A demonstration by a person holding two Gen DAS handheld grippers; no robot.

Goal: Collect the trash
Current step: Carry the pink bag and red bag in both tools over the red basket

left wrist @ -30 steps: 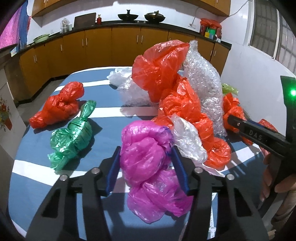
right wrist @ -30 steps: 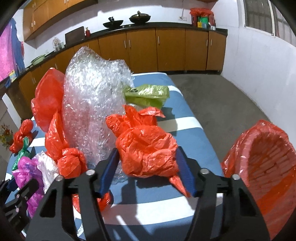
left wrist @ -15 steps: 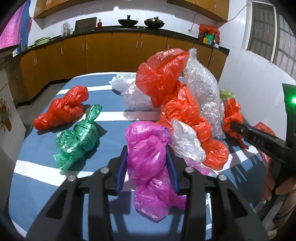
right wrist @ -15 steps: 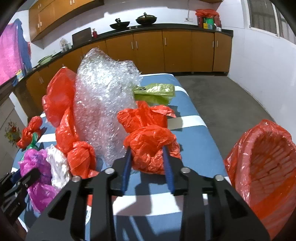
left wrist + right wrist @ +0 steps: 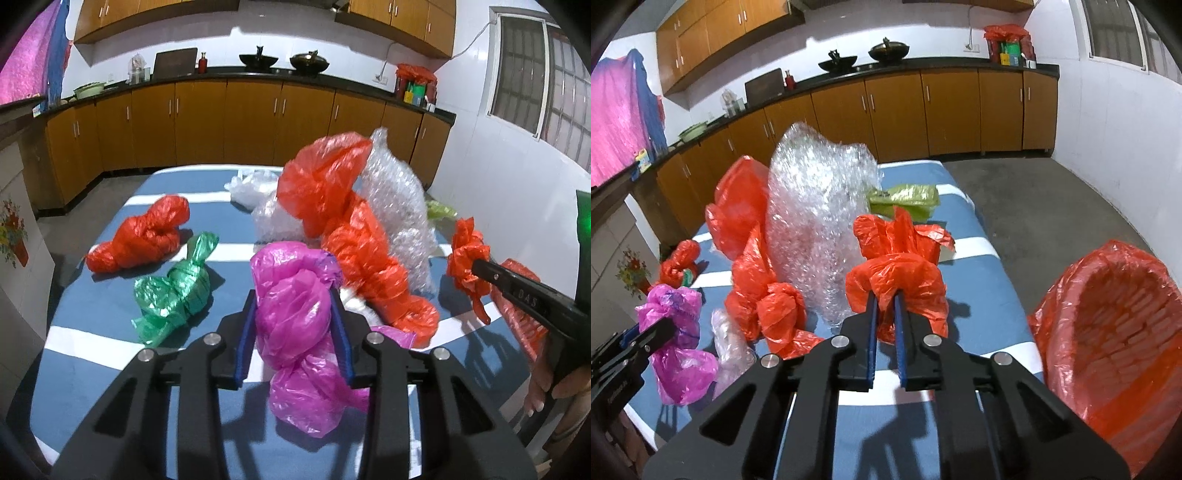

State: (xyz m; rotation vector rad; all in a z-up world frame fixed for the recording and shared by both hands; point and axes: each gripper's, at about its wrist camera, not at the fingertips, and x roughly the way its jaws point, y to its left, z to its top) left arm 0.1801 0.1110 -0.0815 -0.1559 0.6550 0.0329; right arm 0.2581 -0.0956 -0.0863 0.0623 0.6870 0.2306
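My left gripper (image 5: 294, 306) is shut on a crumpled pink plastic bag (image 5: 295, 325) and holds it above the blue striped table (image 5: 96, 332). My right gripper (image 5: 885, 300) is shut on a crumpled orange plastic bag (image 5: 897, 280), lifted off the table. It also shows in the left wrist view (image 5: 467, 258). An orange-lined waste basket (image 5: 1115, 347) stands off the table's right edge. The pink bag also shows at the left of the right wrist view (image 5: 674, 332).
On the table lie a knotted red bag (image 5: 144, 236), a green bag (image 5: 177, 291), a tall orange bag pile (image 5: 351, 240), a bubble wrap bundle (image 5: 820, 221), a clear bag (image 5: 251, 188) and a light green bag (image 5: 908, 197). Kitchen cabinets line the far wall.
Both grippers closed on their bags: the left on the pink bag, the right on the orange bag. Both bags have been lifted off the table.
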